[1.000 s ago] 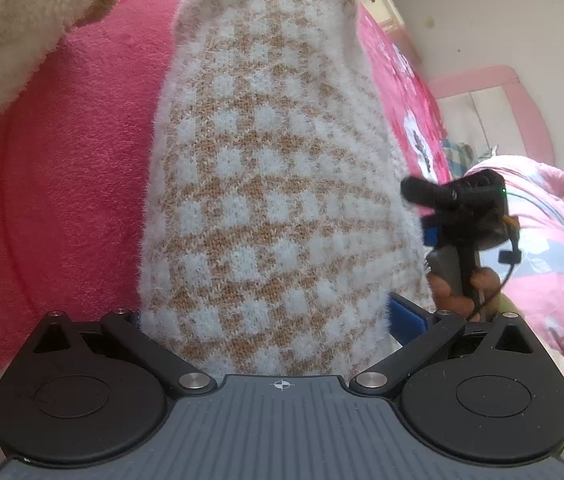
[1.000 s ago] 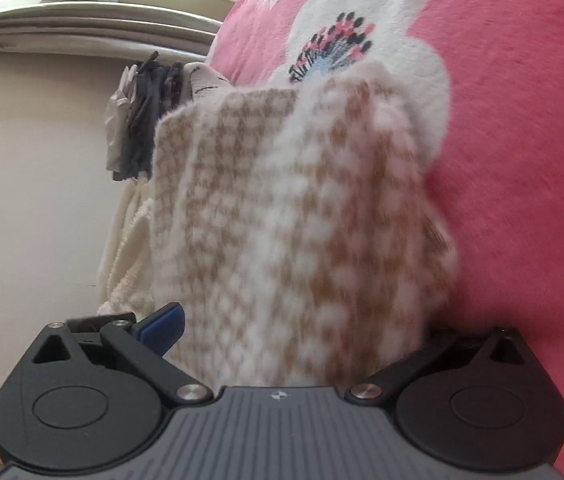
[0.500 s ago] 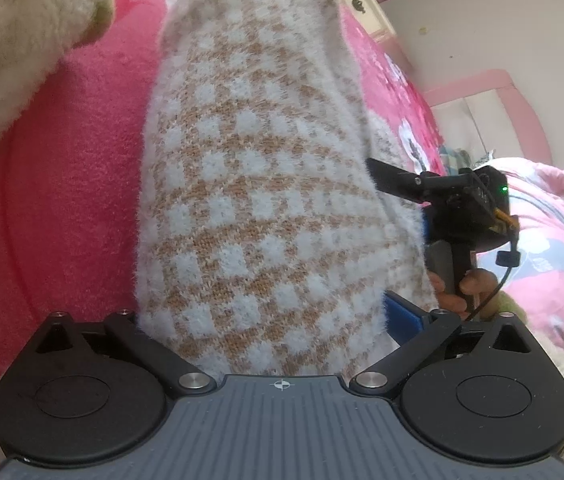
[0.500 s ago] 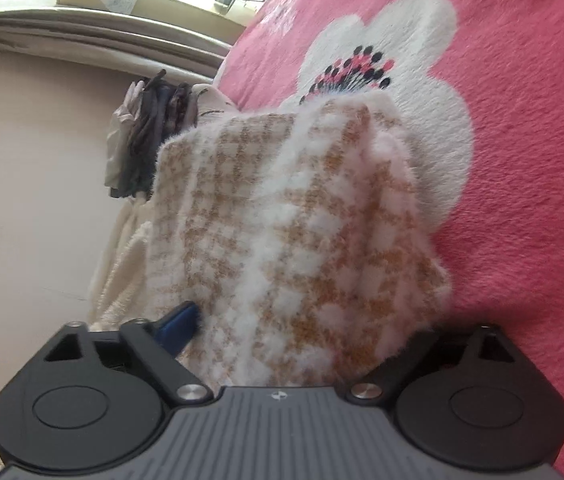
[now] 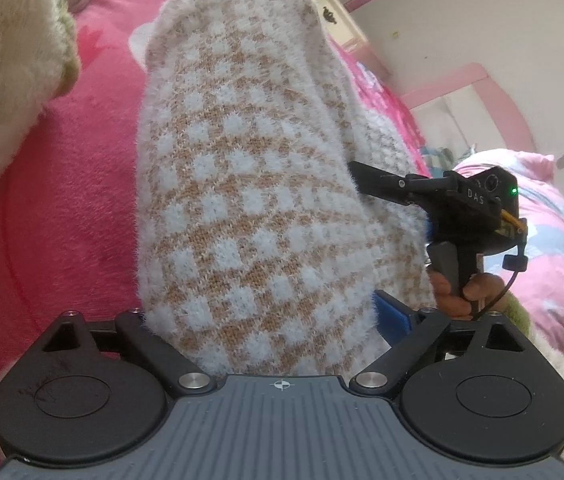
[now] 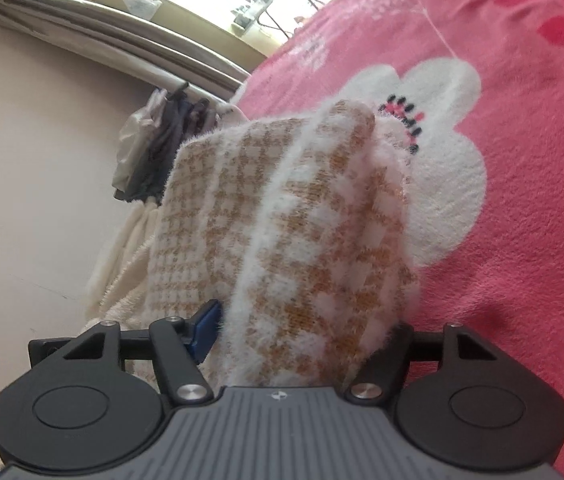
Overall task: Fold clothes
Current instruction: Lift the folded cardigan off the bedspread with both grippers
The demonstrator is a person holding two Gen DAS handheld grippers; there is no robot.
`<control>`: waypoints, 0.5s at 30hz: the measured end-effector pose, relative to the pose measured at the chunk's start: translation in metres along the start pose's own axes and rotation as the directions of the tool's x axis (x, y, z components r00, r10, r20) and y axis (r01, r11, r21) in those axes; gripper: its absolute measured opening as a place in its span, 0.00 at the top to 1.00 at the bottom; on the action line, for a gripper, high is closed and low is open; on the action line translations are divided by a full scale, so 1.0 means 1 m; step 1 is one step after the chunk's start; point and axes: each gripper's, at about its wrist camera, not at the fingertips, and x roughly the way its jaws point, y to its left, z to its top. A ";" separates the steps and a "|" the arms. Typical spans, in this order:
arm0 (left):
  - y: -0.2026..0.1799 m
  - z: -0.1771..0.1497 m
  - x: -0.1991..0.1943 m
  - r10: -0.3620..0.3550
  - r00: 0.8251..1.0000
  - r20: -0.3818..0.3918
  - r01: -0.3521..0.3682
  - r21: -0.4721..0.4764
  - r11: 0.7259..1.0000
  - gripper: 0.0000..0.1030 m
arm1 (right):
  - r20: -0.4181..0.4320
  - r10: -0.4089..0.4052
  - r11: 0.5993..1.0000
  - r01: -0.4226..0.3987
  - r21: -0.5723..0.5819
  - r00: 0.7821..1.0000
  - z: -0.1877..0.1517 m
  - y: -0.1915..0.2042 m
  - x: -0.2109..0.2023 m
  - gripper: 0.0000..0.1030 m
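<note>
Both claws sit higher vs a sec ago, sweater edge lifted w/ them, more wall and window showing. Left claw (image 5: 258, 316): jaws closing, fuzzy tan-and-white checked sweater (image 5: 250, 184) fills the gap btwn them, blue pad (image 5: 394, 316) just beside the knit on the right; can't tell if it presses yet. Right claw (image 6: 302, 332): jaws closing too, narrower, sweater bunched btwn them and touching the blue pad (image 6: 207, 330). Sweater runs fwd from both claws over the pink blanket (image 6: 522, 200), far end on a white flower print. Cream fleece (image 5: 6, 92) lies upper left.
</note>
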 end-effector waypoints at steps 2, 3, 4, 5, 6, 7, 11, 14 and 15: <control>-0.005 0.002 -0.003 -0.013 1.000 0.007 0.013 0.005 1.000 0.11 | 0.020 -0.002 1.000 0.002 -0.003 1.000 0.000 0.005 -0.008 0.33; -0.008 0.003 -0.004 -0.020 1.000 0.011 0.020 0.008 1.000 0.11 | 0.031 -0.004 1.000 0.005 -0.008 0.999 0.000 0.009 -0.012 0.33; -0.011 0.005 -0.006 -0.027 1.000 0.015 0.027 0.011 1.000 0.11 | 0.045 -0.008 1.000 0.008 -0.012 0.999 -0.001 0.013 -0.017 0.33; -0.014 0.006 -0.008 -0.038 0.999 0.019 0.038 0.013 0.999 0.11 | 0.060 -0.010 1.000 0.011 -0.014 0.998 -0.001 0.017 -0.022 0.33; -0.017 0.007 -0.010 -0.046 0.999 0.024 0.046 0.016 0.999 0.11 | 0.075 -0.013 1.000 0.014 -0.016 0.997 -0.002 0.021 -0.028 0.33; -0.021 0.008 -0.013 -0.054 0.998 0.030 0.054 0.020 0.998 0.11 | 0.093 -0.016 1.000 0.018 -0.021 0.996 -0.003 0.027 -0.034 0.33; -0.041 0.010 -0.030 -0.085 0.994 0.065 0.081 0.063 0.995 0.11 | 0.174 -0.006 0.999 0.013 -0.041 0.985 -0.011 0.052 -0.060 0.33; -0.052 0.009 -0.051 -0.113 0.989 0.095 0.106 0.074 0.992 0.11 | 0.223 0.008 0.998 0.007 -0.063 0.975 -0.018 0.077 -0.074 0.33; -0.055 0.009 -0.059 -0.120 0.987 0.106 0.112 0.079 0.991 0.11 | 0.236 0.011 0.998 0.005 -0.069 0.972 -0.019 0.087 -0.077 0.33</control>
